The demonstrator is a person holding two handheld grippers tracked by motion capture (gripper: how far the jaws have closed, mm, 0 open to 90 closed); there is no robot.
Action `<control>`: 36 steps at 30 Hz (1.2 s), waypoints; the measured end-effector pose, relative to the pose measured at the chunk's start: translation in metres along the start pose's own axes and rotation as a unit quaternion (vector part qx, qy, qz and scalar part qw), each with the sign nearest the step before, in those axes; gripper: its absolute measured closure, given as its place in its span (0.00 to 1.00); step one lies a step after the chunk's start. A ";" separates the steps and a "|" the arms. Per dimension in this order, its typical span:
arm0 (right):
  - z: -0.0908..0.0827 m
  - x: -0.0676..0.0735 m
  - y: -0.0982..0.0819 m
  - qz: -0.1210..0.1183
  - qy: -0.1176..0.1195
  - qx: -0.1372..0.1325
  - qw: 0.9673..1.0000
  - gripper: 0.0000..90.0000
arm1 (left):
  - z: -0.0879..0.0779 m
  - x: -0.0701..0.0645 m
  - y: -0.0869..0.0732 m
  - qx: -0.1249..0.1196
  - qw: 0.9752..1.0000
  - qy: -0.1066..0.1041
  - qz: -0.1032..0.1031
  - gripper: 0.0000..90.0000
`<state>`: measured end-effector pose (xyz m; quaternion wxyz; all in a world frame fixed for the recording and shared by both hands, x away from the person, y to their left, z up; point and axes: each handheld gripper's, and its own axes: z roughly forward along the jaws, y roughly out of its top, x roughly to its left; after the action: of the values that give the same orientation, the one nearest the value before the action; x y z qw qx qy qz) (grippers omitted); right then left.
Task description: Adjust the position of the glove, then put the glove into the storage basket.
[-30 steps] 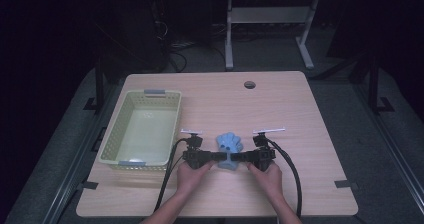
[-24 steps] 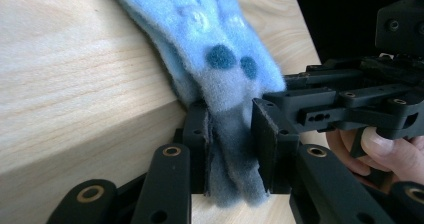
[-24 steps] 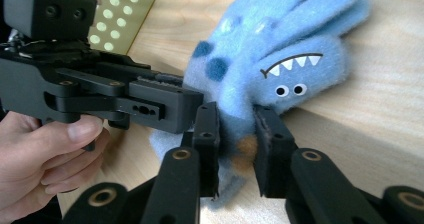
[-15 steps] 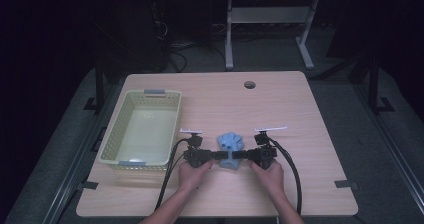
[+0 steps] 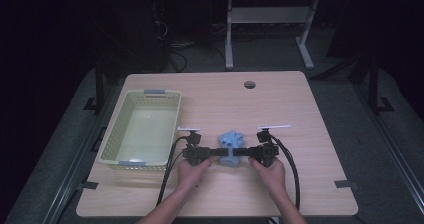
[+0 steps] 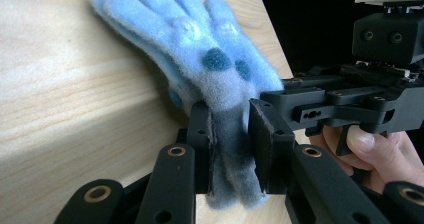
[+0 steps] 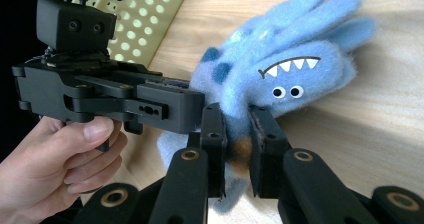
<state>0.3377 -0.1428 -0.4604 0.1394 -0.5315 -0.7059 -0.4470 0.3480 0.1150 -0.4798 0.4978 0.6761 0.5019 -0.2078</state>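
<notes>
Two forearms enter from the near table edge, hands level, grippers facing each other. Left gripper (image 5: 216, 153) and right gripper (image 5: 241, 152), jaws just closed further, each pinch the one blue fuzzy glove (image 5: 231, 142) on the table (image 5: 300, 114) between them. Farther left, one pale green basket (image 5: 167, 129); nothing visible inside.

There are no words, numbers, labels or brand names to read anywhere in these pictures, not on the blue toy, the basket, the table or the black tools.
</notes>
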 end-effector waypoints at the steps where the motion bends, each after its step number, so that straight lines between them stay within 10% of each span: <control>1: -0.001 0.001 0.001 -0.002 0.000 -0.001 1.000 0.88 | -0.001 -0.002 0.001 0.000 1.000 0.002 0.004 0.80; 36: -0.026 0.022 0.020 -0.020 0.015 -0.025 0.999 0.88 | -0.015 -0.030 0.027 -0.006 0.999 -0.019 0.035 0.80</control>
<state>0.3390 -0.1483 -0.4214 0.1275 -0.5137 -0.7028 -0.4753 0.3566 0.1140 -0.4379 0.5181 0.6863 0.4696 -0.2004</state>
